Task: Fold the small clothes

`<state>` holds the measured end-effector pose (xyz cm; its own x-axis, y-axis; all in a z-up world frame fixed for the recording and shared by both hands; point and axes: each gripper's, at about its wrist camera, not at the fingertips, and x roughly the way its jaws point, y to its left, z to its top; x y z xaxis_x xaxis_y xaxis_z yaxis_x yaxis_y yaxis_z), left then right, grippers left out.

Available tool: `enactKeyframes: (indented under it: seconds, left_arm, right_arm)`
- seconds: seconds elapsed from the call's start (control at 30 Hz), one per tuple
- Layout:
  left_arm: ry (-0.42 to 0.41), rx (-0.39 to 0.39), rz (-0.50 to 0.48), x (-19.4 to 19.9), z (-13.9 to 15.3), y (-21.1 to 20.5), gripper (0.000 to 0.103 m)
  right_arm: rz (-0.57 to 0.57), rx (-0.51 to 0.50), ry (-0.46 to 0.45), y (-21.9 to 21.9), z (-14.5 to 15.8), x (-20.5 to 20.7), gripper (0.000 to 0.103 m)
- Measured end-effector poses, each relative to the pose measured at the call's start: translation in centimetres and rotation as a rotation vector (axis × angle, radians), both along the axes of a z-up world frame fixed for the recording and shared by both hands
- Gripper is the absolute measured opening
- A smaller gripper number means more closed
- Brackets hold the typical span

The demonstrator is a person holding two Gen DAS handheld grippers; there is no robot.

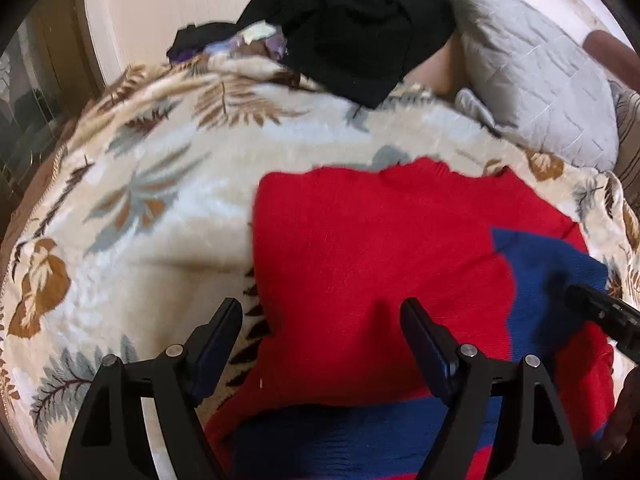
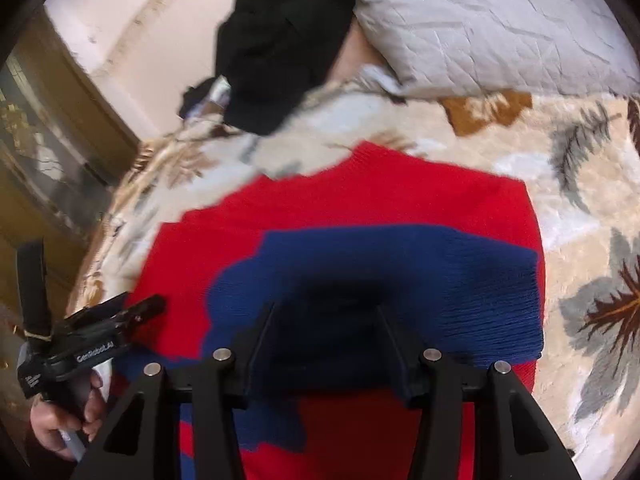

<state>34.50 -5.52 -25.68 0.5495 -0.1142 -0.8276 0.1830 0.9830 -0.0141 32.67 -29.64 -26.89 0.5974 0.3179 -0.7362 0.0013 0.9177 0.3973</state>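
The red and blue sweater point(image 1: 360, 248) lies flat on the bed's leafy blanket point(image 1: 152, 208), the left gripper point(image 1: 320, 320) wide and empty above it, the right gripper point(image 2: 326, 320) half open over the blue part, seemingly holding nothing, so next comes pinching an edge to fold.

One red-and-blue sweater point(image 1: 360, 260), one black garment point(image 1: 352, 20), one grey pillow point(image 1: 540, 80), one leaf-print blanket point(image 1: 140, 200)

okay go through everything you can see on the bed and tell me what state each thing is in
Red and blue sweater: lying flat on the blanket, partly folded.
Black garment: crumpled heap, unfolded.
Grey pillow: lying at the blanket's far edge.
Leaf-print blanket: spread out.
Left gripper: open, holding nothing.
Right gripper: open over the blue part.
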Motion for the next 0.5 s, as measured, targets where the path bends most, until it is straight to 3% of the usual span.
enactKeyframes:
  seconds: [0.1, 0.13, 0.4, 0.5]
  left_arm:
    - [0.061, 0.078, -0.037, -0.1, -1.5, -1.1, 0.082]
    - [0.091, 0.117, -0.051, -0.2, -2.4, -1.3, 0.082]
    - [0.017, 0.075, -0.050, -3.2, 0.7, 0.5, 0.082]
    - [0.005, 0.064, -0.050, -5.4, 1.6, 2.3, 0.082]
  right_arm:
    - [0.029, -0.019, 0.108, 0.5, -2.1, 0.2, 0.055]
    - [0.033, -0.042, 0.069, 0.7, -1.8, -0.1, 0.055]
    - [0.042, 0.033, 0.042, -1.5, 1.3, -4.5, 0.055]
    - [0.014, 0.072, 0.051, -3.1, 1.7, -6.4, 0.060]
